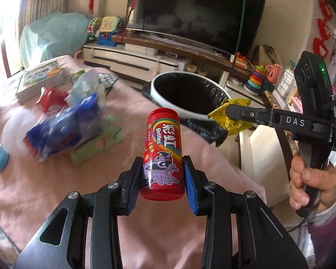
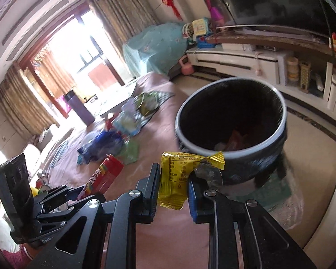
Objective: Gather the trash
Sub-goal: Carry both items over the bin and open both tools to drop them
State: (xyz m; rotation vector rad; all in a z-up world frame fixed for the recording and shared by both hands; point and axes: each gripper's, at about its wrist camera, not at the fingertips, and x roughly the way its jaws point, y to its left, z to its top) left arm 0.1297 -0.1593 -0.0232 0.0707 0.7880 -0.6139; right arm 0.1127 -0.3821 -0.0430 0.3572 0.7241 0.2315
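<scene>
Your left tongs [image 1: 162, 174] are clamped on a red cylindrical plastic Skittles canister [image 1: 162, 154], pads on both sides of its lower body, canister pointing forward over the pink-clothed tabletop [image 1: 56, 192].

Your right tongs [image 2: 173, 187] are pinched on a crumpled yellow foil snack wrapper [image 2: 178, 179]. In the left wrist view the wrapper [image 1: 231, 114] sits at the tong tips, just at the near rim of the bin. Your right hand [image 1: 311, 186] grips the handle below.

Landmark: round black-lined trash bin with a pale grey rim [image 2: 233, 121].
- Wrapper: at the bin's near rim, not inside.
- Canister: short of the bin, on the tabletop side.
- Bin contents: some orange and white scraps at the bottom, blurred.
- Pile of loose wrappers and bags, blue, red, green [image 1: 65, 121]: on the tabletop, well apart from the bin, on the far side from it past the canister.
- Book-like box [image 1: 41, 79]: beyond that pile.
- Dark TV screen [image 1: 194, 11]: behind the bin, above a white low cabinet [image 1: 127, 61].
</scene>
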